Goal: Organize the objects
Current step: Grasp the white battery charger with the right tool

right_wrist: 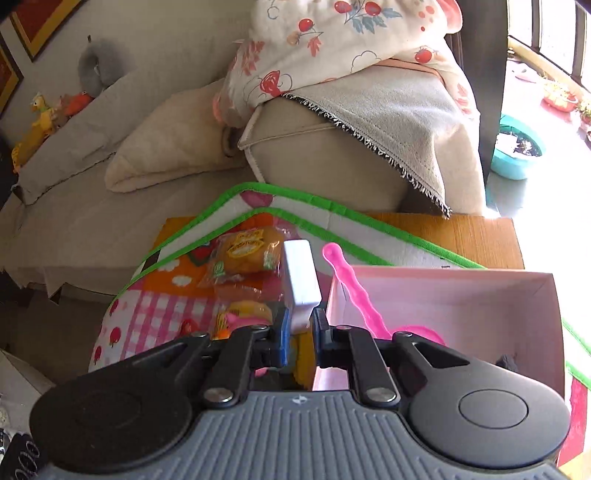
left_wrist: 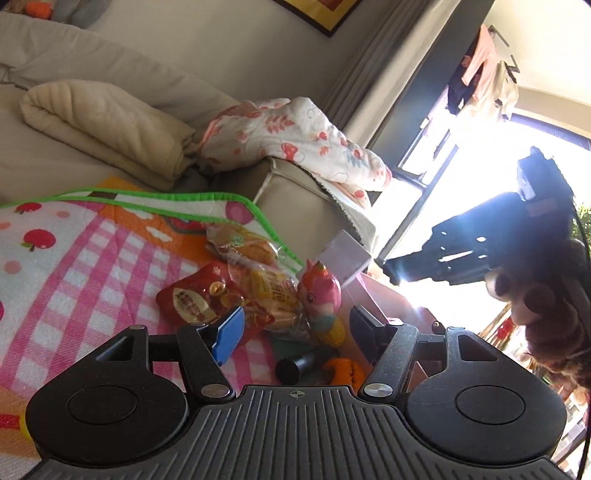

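White block (right_wrist: 301, 278) sat gripped in our right gripper (right_wrist: 300, 325) beside the pink box (right_wrist: 480, 295); our left gripper (left_wrist: 295, 325) hung with jaws open over the snack packets (left_wrist: 236, 291).

- A home living room: beige sofa (right_wrist: 110, 122) with folded blankets (left_wrist: 107, 125).
- Framed picture (left_wrist: 321, 14) on the wall.
- Laundry (left_wrist: 484, 74) hangs by the sunlit window.

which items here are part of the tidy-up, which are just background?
Job: white block held in right gripper; pink box; pink spoon; snack packets; toy bird.
Background: sofa; floral blanket; folded towel.
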